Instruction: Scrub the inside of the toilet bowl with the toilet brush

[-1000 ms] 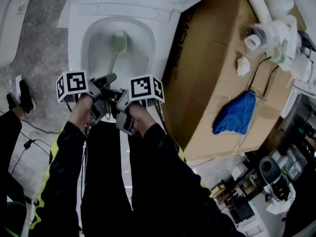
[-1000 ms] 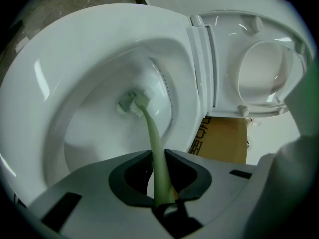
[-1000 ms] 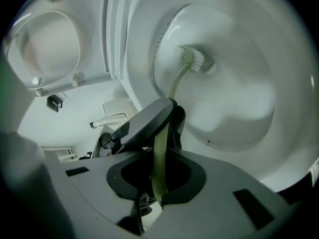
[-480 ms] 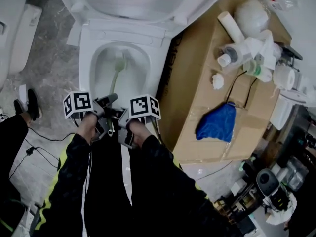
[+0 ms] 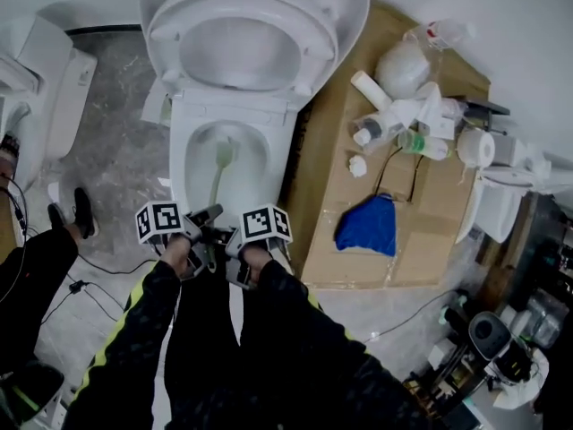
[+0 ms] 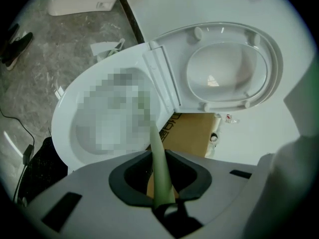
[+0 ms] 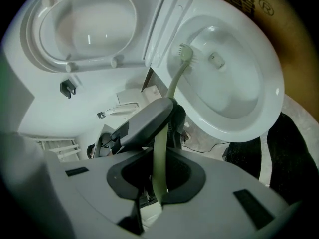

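Brown cardboard box (image 5: 430, 236) lay flat on grey marbled floor (image 5: 116, 155). Crumpled blue cloth (image 5: 367, 225) sat on the box near its front edge. Cluster of white plastic bottles and tubes (image 5: 394, 115) was piled at the box's far end, with a small white crumpled wad (image 5: 358, 166) just beside it. White paper roll (image 5: 474, 148) lay at the box's right edge. Second white ceramic fixture (image 5: 54, 97) stood far left. Black shoe (image 5: 82, 213) and thin black floor cable (image 5: 89, 267) were near it. Round black device (image 5: 488, 334) was lower right, details unclear.

Cardboard box (image 7: 279, 28): a circled R mark is printed near its upper edge; the dark print beside it, seen in both gripper views, is illegible.
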A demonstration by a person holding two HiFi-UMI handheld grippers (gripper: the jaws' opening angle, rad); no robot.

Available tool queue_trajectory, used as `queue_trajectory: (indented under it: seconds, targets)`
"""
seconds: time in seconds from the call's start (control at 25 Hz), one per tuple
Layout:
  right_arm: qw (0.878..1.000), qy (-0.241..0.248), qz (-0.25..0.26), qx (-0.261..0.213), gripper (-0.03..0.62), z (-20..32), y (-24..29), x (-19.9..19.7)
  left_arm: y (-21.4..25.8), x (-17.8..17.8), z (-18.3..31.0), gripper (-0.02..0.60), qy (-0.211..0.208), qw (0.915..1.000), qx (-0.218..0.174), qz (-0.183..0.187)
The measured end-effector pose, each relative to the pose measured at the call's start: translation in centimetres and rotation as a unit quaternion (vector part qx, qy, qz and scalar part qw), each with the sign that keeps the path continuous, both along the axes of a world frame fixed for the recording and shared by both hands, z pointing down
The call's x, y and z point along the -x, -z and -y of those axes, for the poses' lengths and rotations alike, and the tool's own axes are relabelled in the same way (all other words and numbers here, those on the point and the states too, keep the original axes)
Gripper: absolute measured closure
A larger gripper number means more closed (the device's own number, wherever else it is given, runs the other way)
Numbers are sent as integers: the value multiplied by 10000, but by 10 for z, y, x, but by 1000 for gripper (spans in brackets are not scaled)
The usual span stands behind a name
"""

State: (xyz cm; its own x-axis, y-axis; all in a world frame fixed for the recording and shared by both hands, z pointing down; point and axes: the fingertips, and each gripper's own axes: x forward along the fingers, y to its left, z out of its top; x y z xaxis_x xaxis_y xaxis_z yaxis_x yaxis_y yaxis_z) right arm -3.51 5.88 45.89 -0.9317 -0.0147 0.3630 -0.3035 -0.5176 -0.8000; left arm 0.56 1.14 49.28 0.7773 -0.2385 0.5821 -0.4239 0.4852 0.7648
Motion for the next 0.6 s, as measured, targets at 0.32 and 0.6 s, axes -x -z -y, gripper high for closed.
queue_trajectory:
  seconds: [0.32,0.6]
  targets:
    - [9997,184,45,-127,537,-16,70,-2,71,0,-13,503,182,9998,-127,2]
    - [9989,308,241,-261,537,-32,112,-15,111,-11,-28,503,242,9995,-216,54]
